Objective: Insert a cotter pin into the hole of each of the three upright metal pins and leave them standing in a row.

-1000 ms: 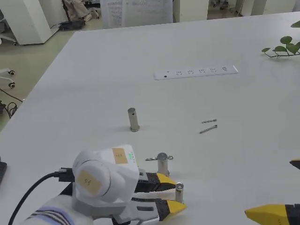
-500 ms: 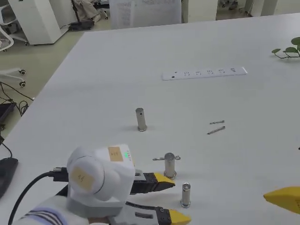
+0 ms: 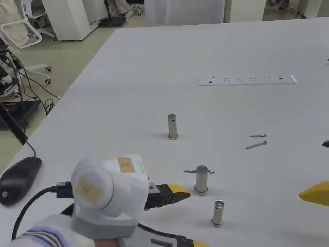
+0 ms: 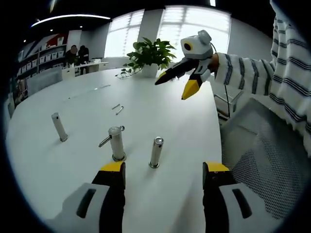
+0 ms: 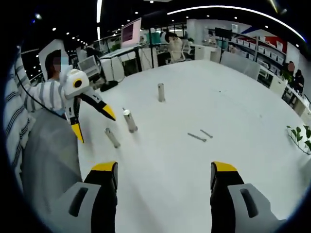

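Note:
Three upright metal pins stand on the white table. The far pin [image 3: 172, 126] is bare. Through the top of the middle pin [image 3: 201, 180] lies a cotter pin [image 3: 191, 171]. The near pin [image 3: 218, 213] is bare and stands free, just right of my left gripper [image 3: 187, 218], which is open and empty. From the left gripper view the near pin [image 4: 156, 152] and the middle pin [image 4: 116, 144] stand ahead of the open jaws. Two loose cotter pins [image 3: 256, 141] lie to the right. My right gripper [image 5: 164, 170] is open and empty, with one yellow tip [image 3: 316, 194] at the right edge.
A white power strip [image 3: 247, 80] lies far back on the table. A black mouse [image 3: 19, 177] sits near the table's left edge. A potted plant [image 4: 150, 53] stands at the table's far end. Office chairs and cables are on the floor to the left.
The left gripper, closed around the near pin a second ago, has opened and drawn back from it; the pin stays upright. The right gripper has slid towards the right edge. The camera has shifted.

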